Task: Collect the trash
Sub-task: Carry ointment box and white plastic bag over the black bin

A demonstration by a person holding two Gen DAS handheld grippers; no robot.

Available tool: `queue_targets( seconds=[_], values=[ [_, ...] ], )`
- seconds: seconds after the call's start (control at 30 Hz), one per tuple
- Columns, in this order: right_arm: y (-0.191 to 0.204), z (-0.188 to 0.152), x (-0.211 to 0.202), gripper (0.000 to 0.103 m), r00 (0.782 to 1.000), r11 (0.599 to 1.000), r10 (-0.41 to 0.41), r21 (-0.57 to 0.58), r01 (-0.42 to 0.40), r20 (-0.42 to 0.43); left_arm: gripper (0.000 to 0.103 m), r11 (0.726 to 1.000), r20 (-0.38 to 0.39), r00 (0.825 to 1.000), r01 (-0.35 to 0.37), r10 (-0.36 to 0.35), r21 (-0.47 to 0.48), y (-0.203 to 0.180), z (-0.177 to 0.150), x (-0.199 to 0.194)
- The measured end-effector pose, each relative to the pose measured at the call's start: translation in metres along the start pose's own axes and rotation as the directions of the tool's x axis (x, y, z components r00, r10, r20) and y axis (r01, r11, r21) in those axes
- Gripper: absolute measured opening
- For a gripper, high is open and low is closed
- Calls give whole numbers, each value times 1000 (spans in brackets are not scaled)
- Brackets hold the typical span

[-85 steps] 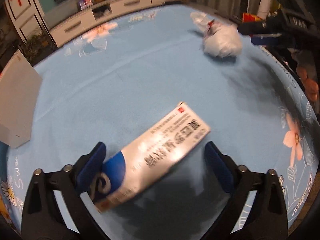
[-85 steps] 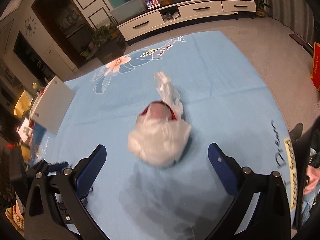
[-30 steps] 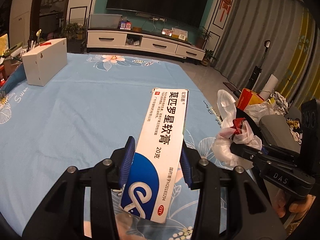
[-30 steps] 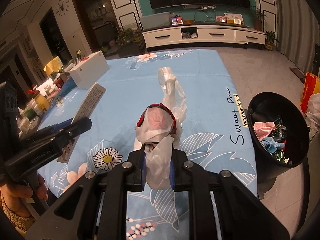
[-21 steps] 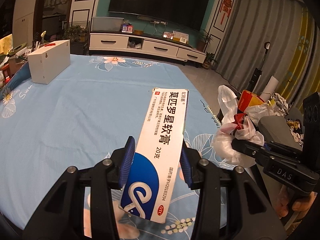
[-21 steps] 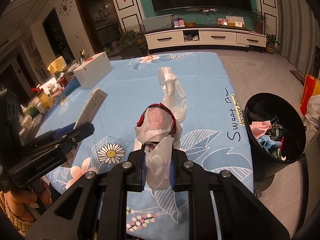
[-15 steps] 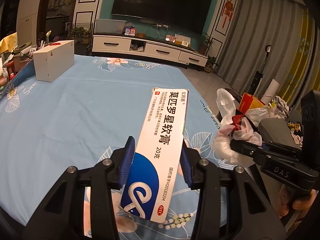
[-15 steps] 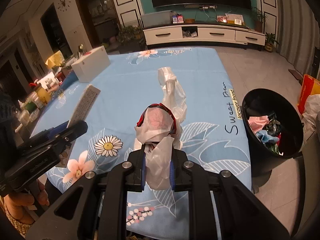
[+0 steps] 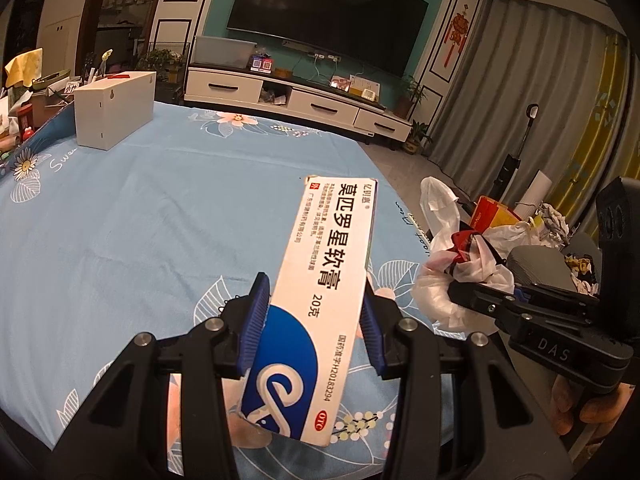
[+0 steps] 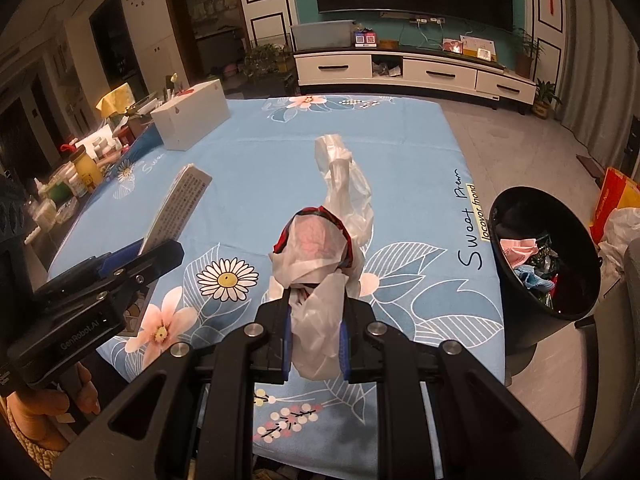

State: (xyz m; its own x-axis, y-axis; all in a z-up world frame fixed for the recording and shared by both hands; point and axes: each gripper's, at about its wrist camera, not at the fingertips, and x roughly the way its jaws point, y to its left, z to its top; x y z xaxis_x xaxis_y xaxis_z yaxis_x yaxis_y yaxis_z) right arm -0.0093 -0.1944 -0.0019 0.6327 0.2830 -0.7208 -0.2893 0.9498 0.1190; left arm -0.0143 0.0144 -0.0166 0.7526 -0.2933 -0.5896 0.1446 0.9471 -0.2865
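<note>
My left gripper (image 9: 312, 320) is shut on a long white and blue medicine box (image 9: 324, 288) and holds it above the near edge of the blue table. The box also shows in the right wrist view (image 10: 178, 204). My right gripper (image 10: 314, 338) is shut on a crumpled white plastic bag with red trim (image 10: 324, 248), held above the table. The bag shows in the left wrist view (image 9: 452, 264) to the right of the box. A black trash bin (image 10: 544, 256) with several scraps inside stands on the floor right of the table.
A white box (image 10: 192, 120) stands at the far left of the blue flowered tablecloth (image 10: 280, 160). Jars and bottles (image 10: 72, 184) crowd the left side. Bags and a chair (image 9: 536, 248) lie to the right. A TV cabinet (image 10: 412, 72) lines the far wall.
Both grippers closed on the box and the bag, lifted them off the table and drew back toward the near edge. In the last second both have risen slightly.
</note>
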Motion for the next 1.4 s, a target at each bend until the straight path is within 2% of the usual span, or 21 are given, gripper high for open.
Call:
queue_targets(
  seconds=[0.63, 1.4],
  values=[
    [-16, -3, -18, 19, 997, 999, -42, 27, 40, 58, 44, 999, 20, 1000, 19, -20, 27, -5, 7, -1],
    [-55, 0, -30, 19, 993, 994, -62, 95, 52, 105, 44, 993, 61, 998, 19, -26, 113, -47, 26, 3]
  ],
)
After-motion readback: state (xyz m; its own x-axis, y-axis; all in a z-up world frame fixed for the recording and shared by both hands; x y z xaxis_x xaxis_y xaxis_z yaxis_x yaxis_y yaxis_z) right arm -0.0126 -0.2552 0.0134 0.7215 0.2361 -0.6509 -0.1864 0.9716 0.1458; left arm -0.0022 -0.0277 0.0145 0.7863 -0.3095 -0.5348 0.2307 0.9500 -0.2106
